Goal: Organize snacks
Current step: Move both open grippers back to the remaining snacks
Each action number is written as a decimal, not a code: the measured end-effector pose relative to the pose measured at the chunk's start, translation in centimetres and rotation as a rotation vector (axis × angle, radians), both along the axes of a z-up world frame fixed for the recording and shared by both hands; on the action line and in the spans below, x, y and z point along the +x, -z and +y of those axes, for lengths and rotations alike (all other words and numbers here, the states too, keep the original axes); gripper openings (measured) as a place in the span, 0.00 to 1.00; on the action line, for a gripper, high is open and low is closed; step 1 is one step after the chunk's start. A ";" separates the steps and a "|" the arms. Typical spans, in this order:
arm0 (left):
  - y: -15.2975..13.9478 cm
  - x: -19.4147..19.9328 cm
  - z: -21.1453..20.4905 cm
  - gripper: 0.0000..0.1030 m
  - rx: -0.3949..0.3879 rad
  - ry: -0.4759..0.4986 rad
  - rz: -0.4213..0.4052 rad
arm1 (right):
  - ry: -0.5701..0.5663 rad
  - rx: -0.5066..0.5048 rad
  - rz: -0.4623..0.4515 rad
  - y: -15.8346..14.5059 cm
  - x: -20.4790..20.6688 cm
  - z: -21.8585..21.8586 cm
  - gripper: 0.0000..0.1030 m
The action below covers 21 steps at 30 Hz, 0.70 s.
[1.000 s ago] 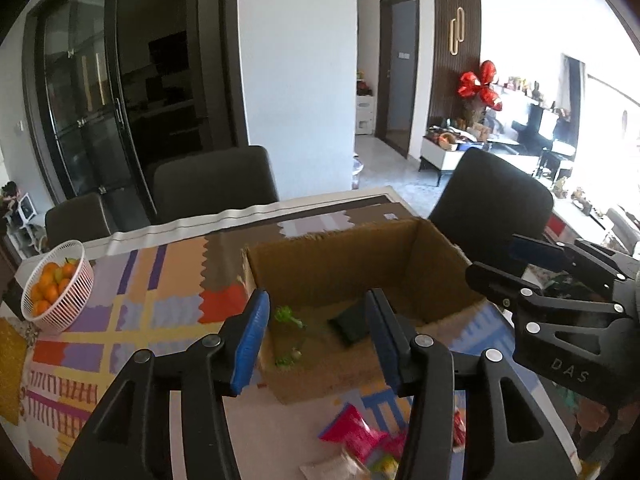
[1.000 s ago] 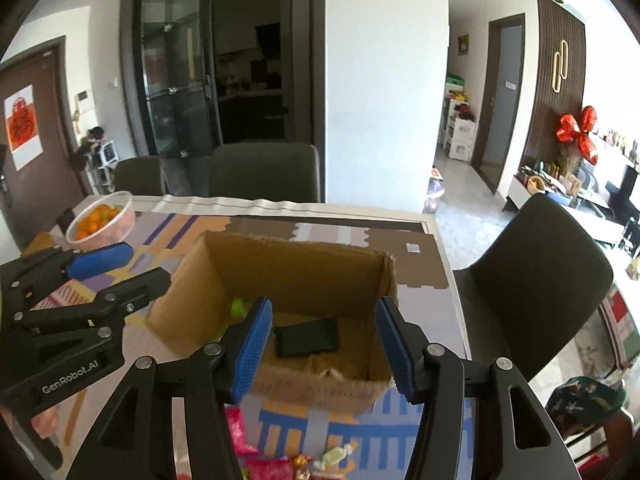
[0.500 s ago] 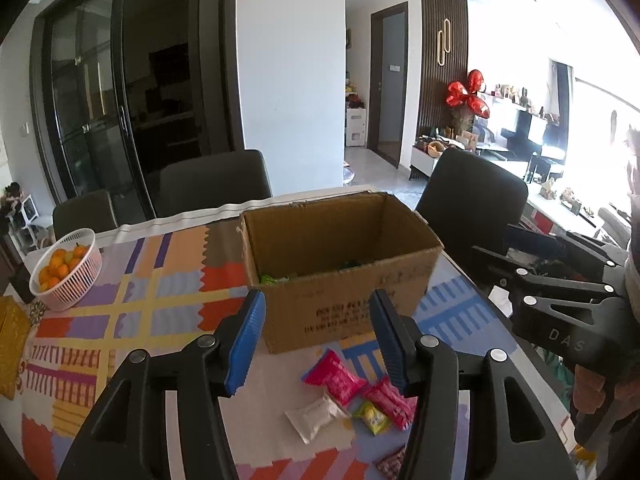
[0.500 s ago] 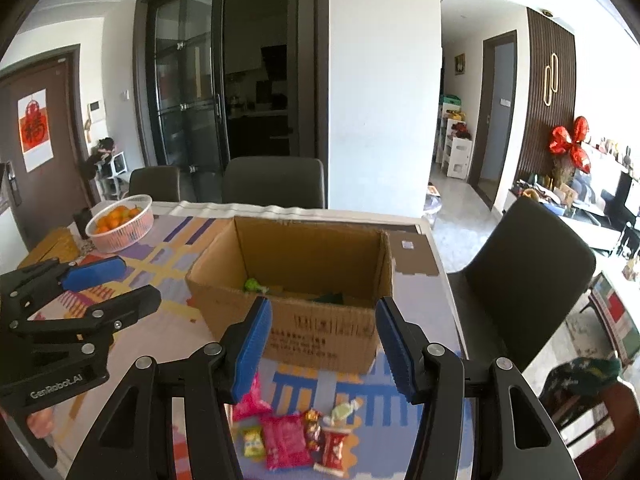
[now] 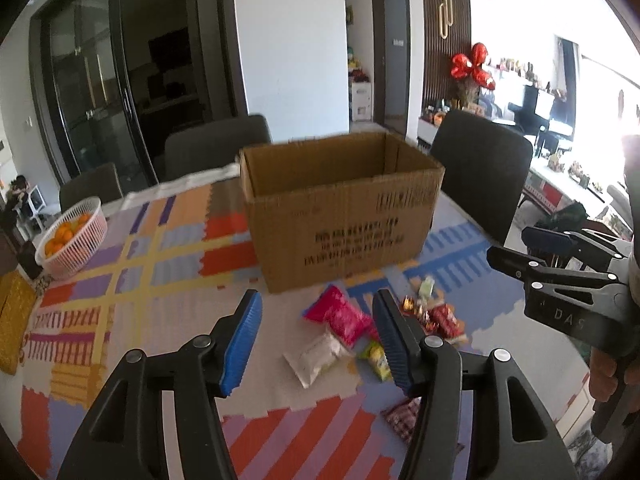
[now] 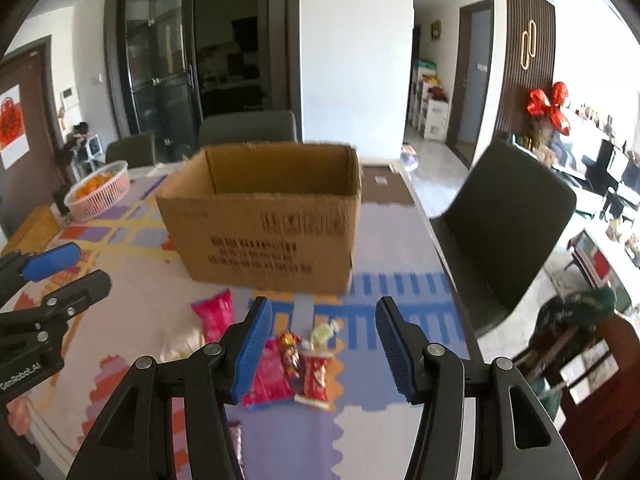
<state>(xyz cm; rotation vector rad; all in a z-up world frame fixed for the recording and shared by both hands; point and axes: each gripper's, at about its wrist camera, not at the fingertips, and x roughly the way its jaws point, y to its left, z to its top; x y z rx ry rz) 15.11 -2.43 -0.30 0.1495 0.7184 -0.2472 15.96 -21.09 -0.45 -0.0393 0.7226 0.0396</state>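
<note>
Left gripper: your left gripper [image 5: 316, 340] hangs over the patterned tablecloth [image 5: 132, 280] with its blue pads spread and nothing between them; its jaws have just been opening.
Right gripper: your right gripper [image 6: 324, 346] hangs to the right of the left one, pads spread, gripping nothing. It also shows at the right edge of the left wrist view [image 5: 516, 248].
Cardboard box: an open brown cardboard box [image 5: 344, 220] stands on the far side of the table, beyond both grippers, printed text on its near wall. What lies inside it is hidden from here.
Snacks: a loose pile lies on the cloth just in front of the box, between you and it.
Pink packet: a bright pink packet [image 5: 340, 314] lies nearest the box on the left of the pile.
White packet: a pale white packet [image 5: 314, 358] lies nearer you, touching the pink one.
Yellow-green packet: a small yellow-green packet [image 5: 376, 362] lies just right of the white one.
Red packet: a red packet [image 6: 314, 374] lies on the right of the pile, beside small wrapped sweets [image 6: 290, 350].
Basket: a white basket of oranges [image 5: 72, 234] stands far left on the table, well apart from the snacks.
Chairs: dark chairs [image 5: 482, 178] stand around the table.
</note>
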 end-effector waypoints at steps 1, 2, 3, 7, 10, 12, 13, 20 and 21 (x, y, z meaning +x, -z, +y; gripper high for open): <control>0.5 0.0 0.1 0.56 0.005 -0.001 0.010 | 0.002 0.001 0.018 0.5 0.0 0.0 0.54; 1.1 0.1 0.2 0.56 0.011 -0.003 0.027 | 0.007 0.002 0.030 1.0 0.0 0.0 0.54; 1.6 0.2 0.3 0.56 0.011 -0.002 0.042 | 0.011 0.004 0.038 1.4 0.0 -0.1 0.54; 3.6 0.8 0.6 0.57 0.023 0.025 0.108 | 0.027 0.006 0.103 3.5 0.2 0.0 0.54; 5.0 1.3 0.9 0.57 0.026 0.033 0.149 | 0.042 -0.008 0.136 4.8 0.1 0.2 0.54; 5.9 1.8 1.0 0.57 0.028 0.040 0.174 | 0.042 -0.031 0.153 5.7 0.1 0.5 0.54; 6.4 2.1 1.0 0.57 0.031 0.046 0.193 | 0.045 -0.036 0.168 6.2 0.1 0.6 0.54; 9.6 4.0 0.0 0.57 0.098 0.090 0.259 | 0.056 -0.043 0.235 8.7 1.0 0.3 0.54; 9.9 4.3 -0.2 0.57 0.107 0.096 0.263 | 0.058 -0.042 0.243 8.9 1.2 0.2 0.54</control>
